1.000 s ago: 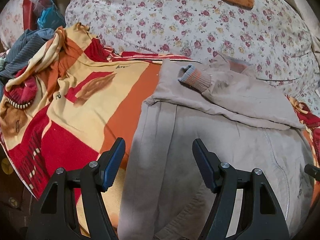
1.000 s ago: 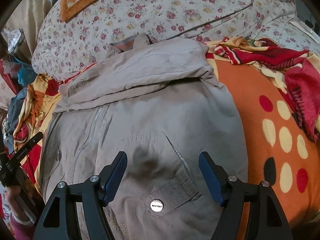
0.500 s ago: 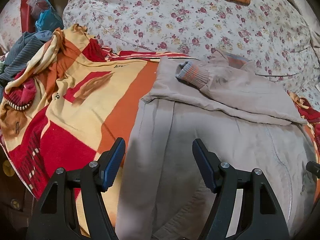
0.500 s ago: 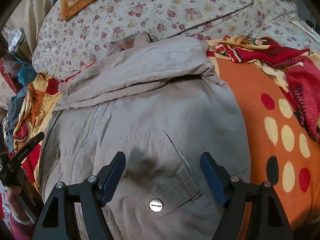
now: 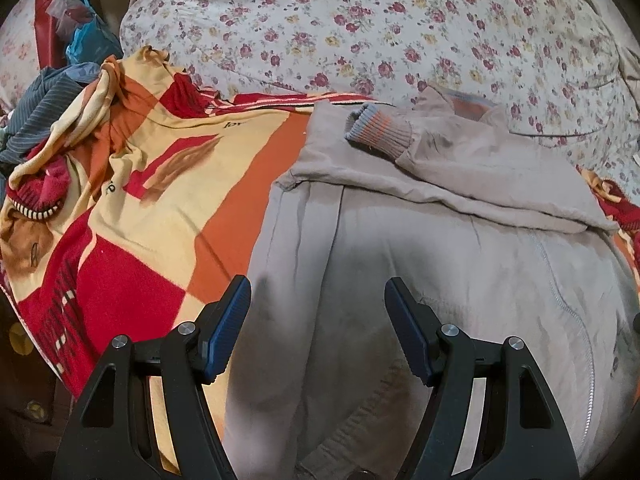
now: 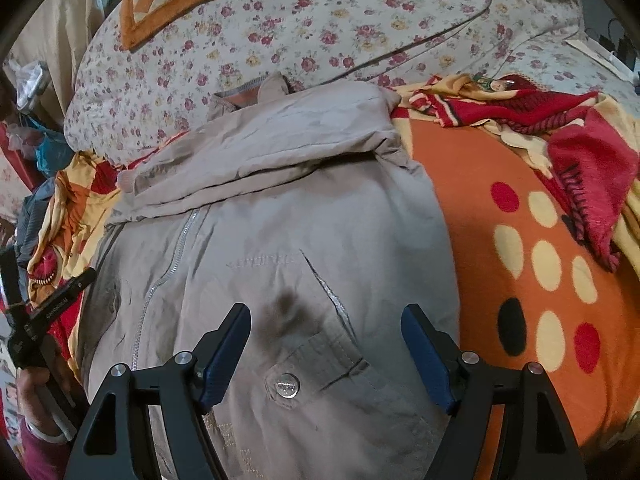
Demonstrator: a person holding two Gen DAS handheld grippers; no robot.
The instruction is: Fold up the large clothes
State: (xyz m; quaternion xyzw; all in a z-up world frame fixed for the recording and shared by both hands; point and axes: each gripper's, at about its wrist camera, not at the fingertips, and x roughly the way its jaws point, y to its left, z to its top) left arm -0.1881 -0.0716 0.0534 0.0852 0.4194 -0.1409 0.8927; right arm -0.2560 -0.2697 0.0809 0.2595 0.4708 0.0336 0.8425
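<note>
Item: one large beige zip-front cotton jacket (image 5: pixel 440 264), laid flat on an orange, red and cream patterned fleece blanket (image 5: pixel 152 184), sleeves folded across its chest, a ribbed grey-and-orange cuff (image 5: pixel 380 134) uppermost. Our left gripper (image 5: pixel 318 312) hangs over the jacket's left edge, jaws apart, gripping nothing; our right gripper (image 6: pixel 326 340) likewise spread wide, above the buttoned flap pocket (image 6: pixel 320 360) (its contents unseen). Only the right view shows the silver snap button (image 6: pixel 283 385) and polka-dot blanket section (image 6: pixel 540 280); only the left shows the cuff. Behind: floral-print bedding (image 5: pixel 380 32).
</note>
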